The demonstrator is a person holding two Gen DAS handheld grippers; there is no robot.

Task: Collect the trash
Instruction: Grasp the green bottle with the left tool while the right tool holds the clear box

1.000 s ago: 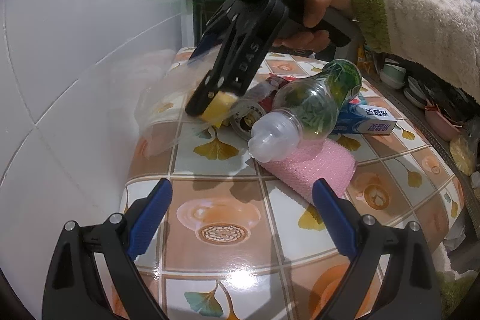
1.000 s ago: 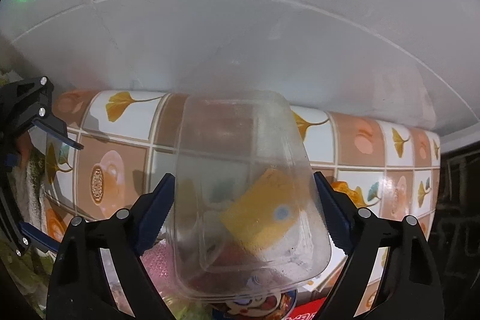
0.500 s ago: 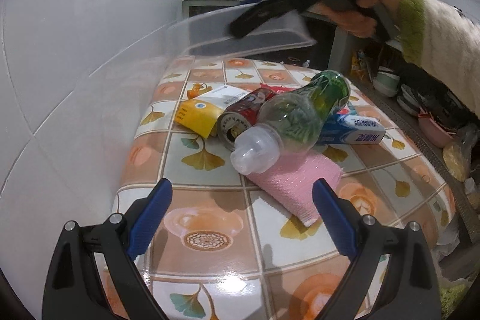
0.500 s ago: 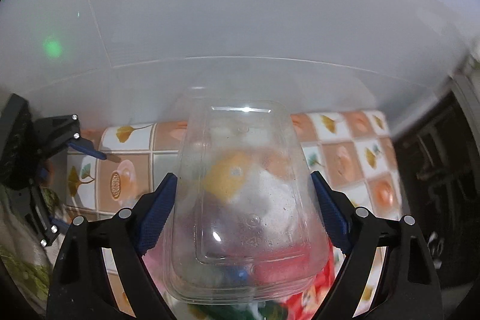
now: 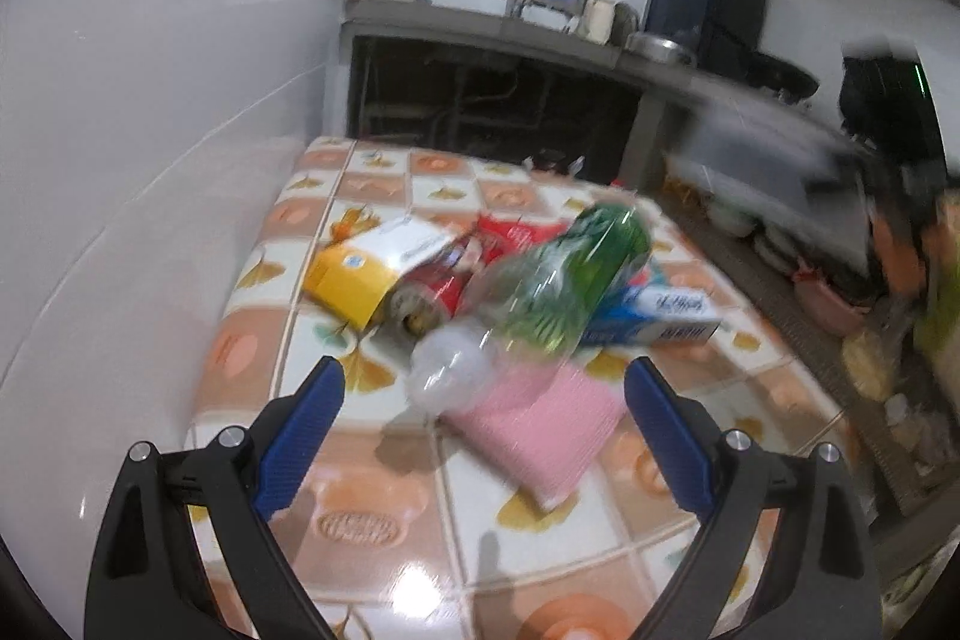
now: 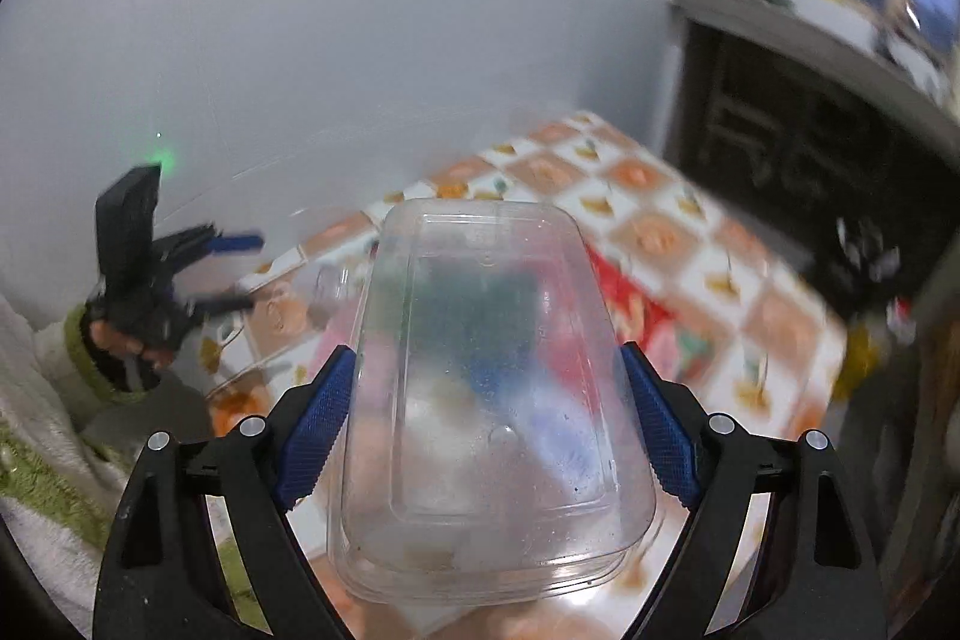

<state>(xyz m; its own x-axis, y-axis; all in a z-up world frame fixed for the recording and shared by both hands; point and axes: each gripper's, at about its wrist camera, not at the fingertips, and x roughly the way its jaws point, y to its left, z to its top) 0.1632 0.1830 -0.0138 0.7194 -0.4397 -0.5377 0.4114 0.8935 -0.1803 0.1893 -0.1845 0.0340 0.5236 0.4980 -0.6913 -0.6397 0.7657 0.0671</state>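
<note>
Left wrist view: left gripper [image 5: 483, 406] fingers stand wide and empty, hovering at the near edge of the tiled counter [image 5: 372, 466] over the trash pile — plastic bottle [image 5: 540, 304] on a pink cloth [image 5: 540, 430], red can [image 5: 429, 301], yellow box [image 5: 354, 280], blue-white carton [image 5: 660, 319] to the right. Right wrist view: right gripper [image 6: 483, 412] fingers, spread wide, clamp the clear plastic container [image 6: 492, 418] by its sides, aloft above the counter's right side. Judged step: carrying the container to the bin, which is not visible; next call is a steady grip and release there, then the pile.
</note>
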